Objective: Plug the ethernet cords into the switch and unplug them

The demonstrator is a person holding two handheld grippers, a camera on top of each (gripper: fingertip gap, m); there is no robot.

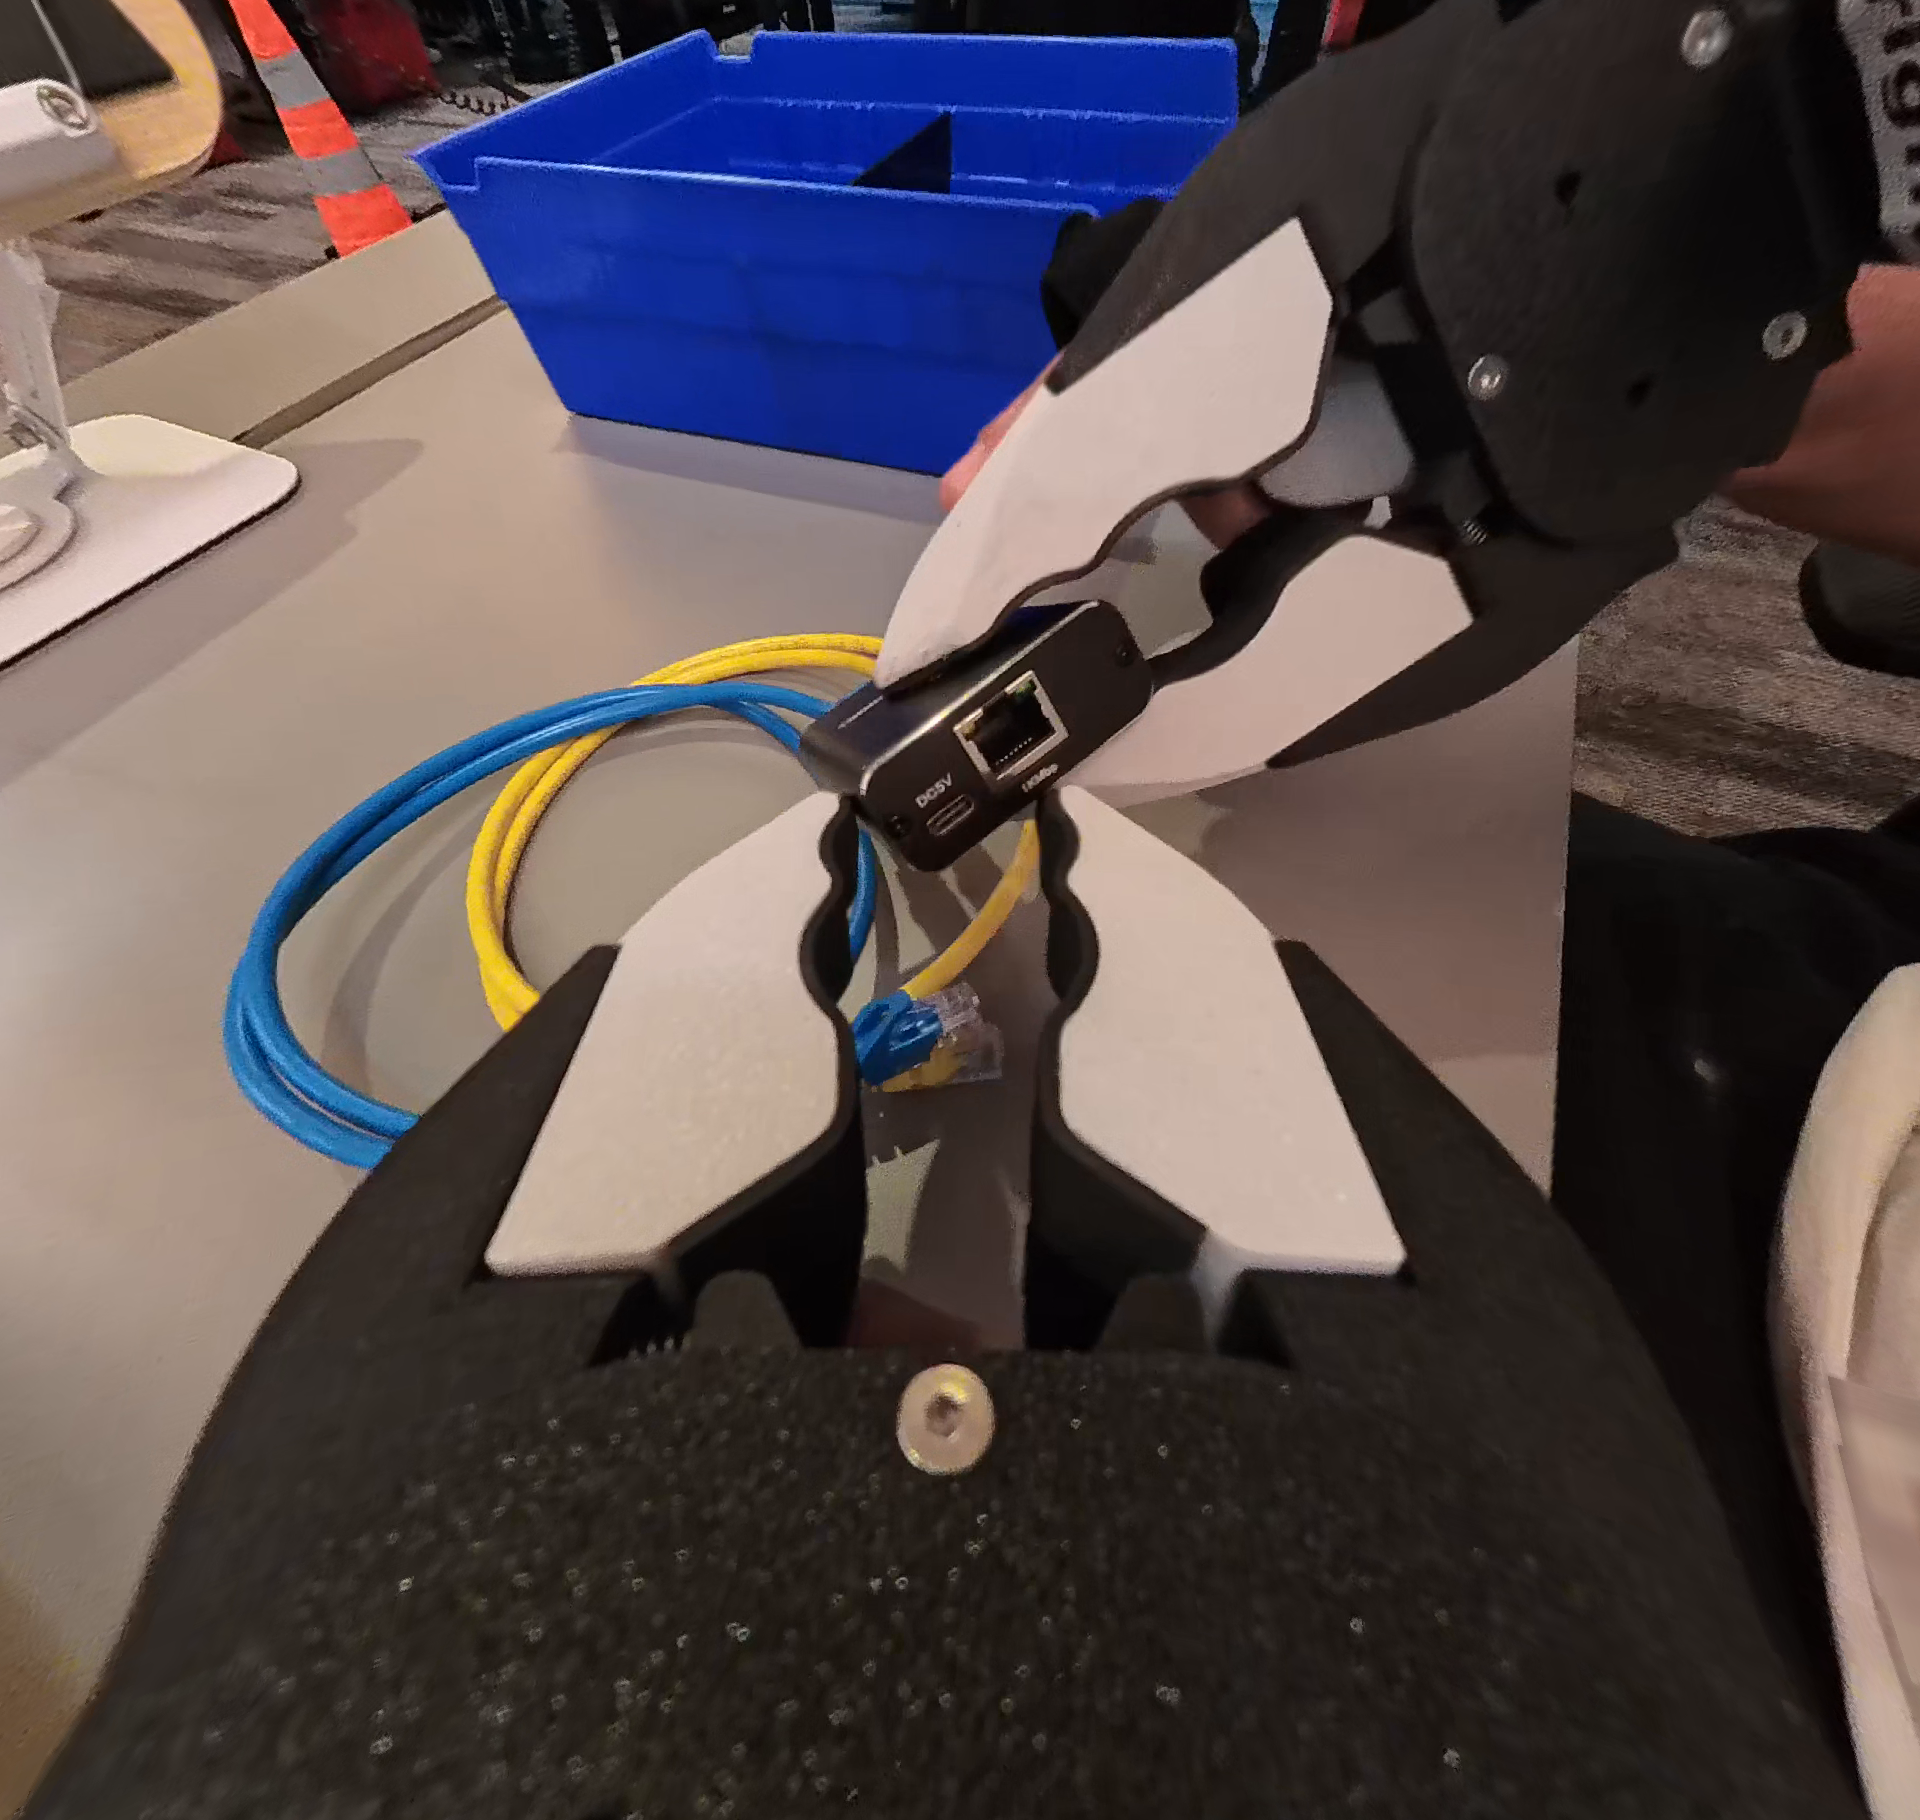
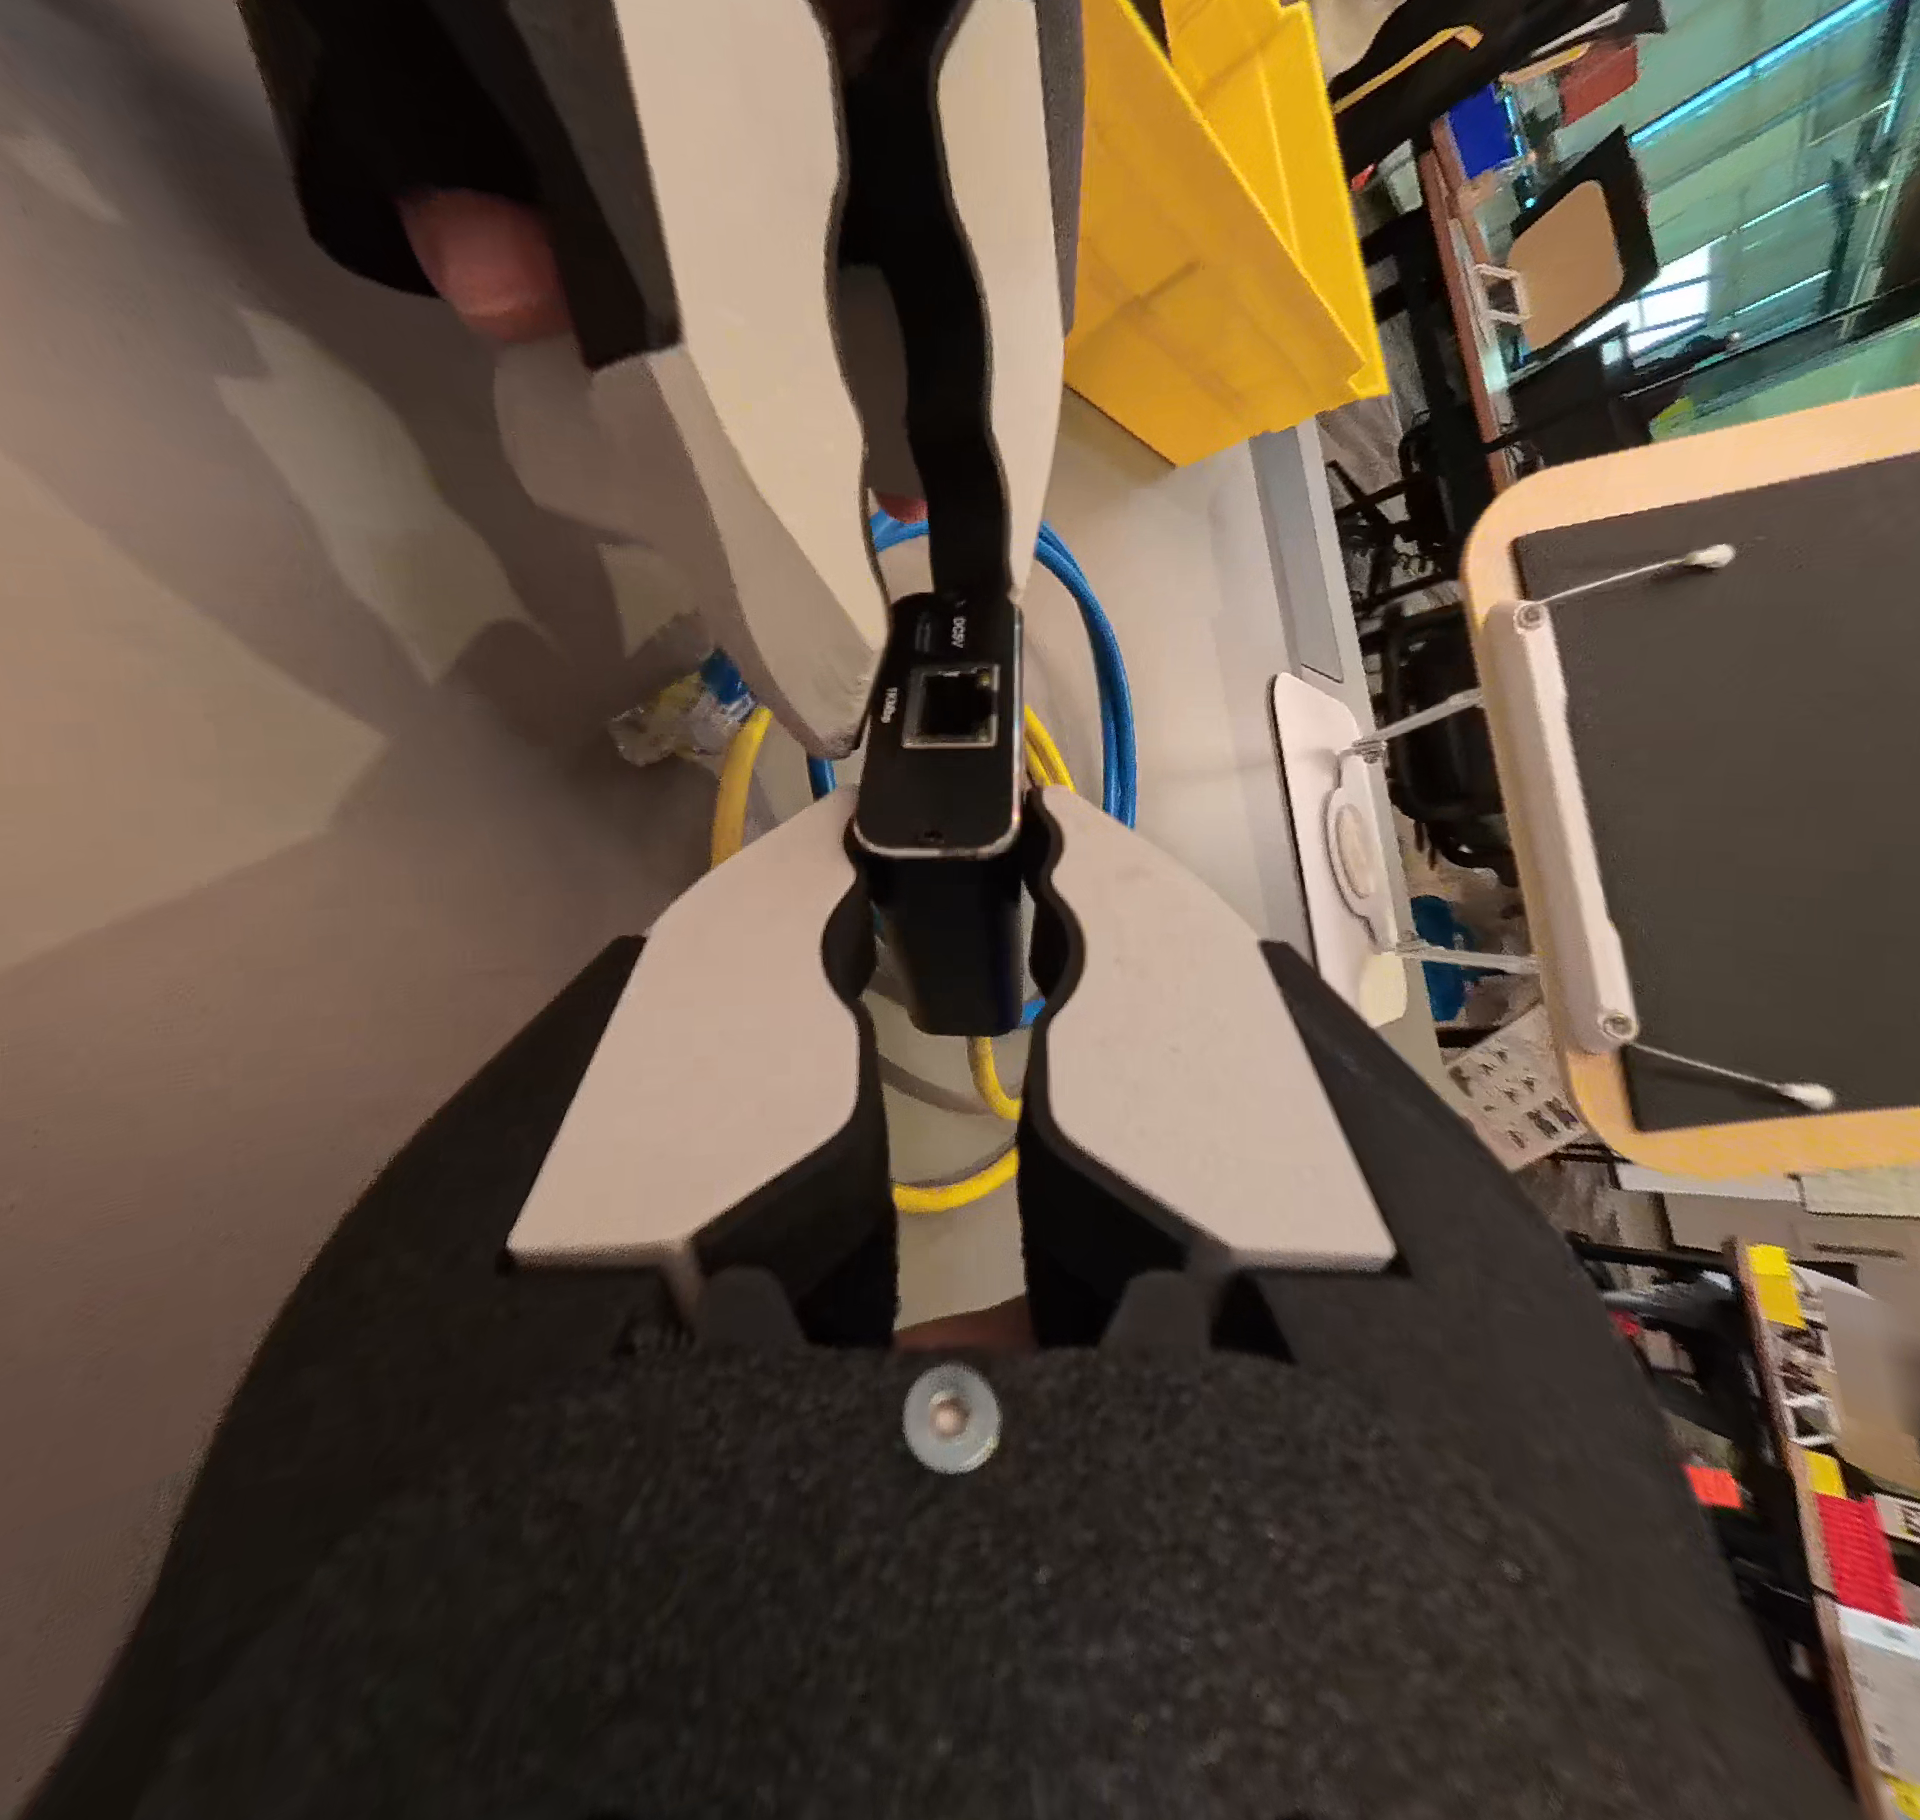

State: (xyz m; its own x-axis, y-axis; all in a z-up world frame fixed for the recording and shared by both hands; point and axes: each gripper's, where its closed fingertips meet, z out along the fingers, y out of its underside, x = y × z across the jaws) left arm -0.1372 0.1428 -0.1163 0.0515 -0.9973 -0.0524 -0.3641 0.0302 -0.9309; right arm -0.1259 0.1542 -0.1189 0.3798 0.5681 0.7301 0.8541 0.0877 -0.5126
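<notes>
We hold the switch (image 1: 982, 747) off the table (image 1: 582, 565) in our right gripper (image 2: 940, 835), whose fingers pinch the little black box by its sides. Our left gripper (image 1: 945, 814) sits just under the switch's end; its fingers stand a little apart with nothing between them, though whether the tips touch the box we cannot tell. In the right wrist view those tips frame the far end of the switch.

As for progress, we judge that the plugging has not begun: the one network port (image 1: 1010, 728) we can see on the end face is empty. The blue cord (image 1: 312, 897) and the yellow cord (image 1: 499, 835) both lie coiled on the table below, and their plugs (image 1: 925, 1038) rest side by side on the surface, free of any socket. So all of it seems left to do: pick up a plug, seat it, then pull it out, for each cord.

Around us, a blue bin (image 1: 790, 243) stands behind the cords, a yellow bin (image 2: 1216, 243) off to one side, and a white stand base (image 1: 125, 513) sits at the table's edge. An orange cone (image 1: 312, 129) stands on the floor beyond. The loops overlap, so one cord may drag the other when lifted.
</notes>
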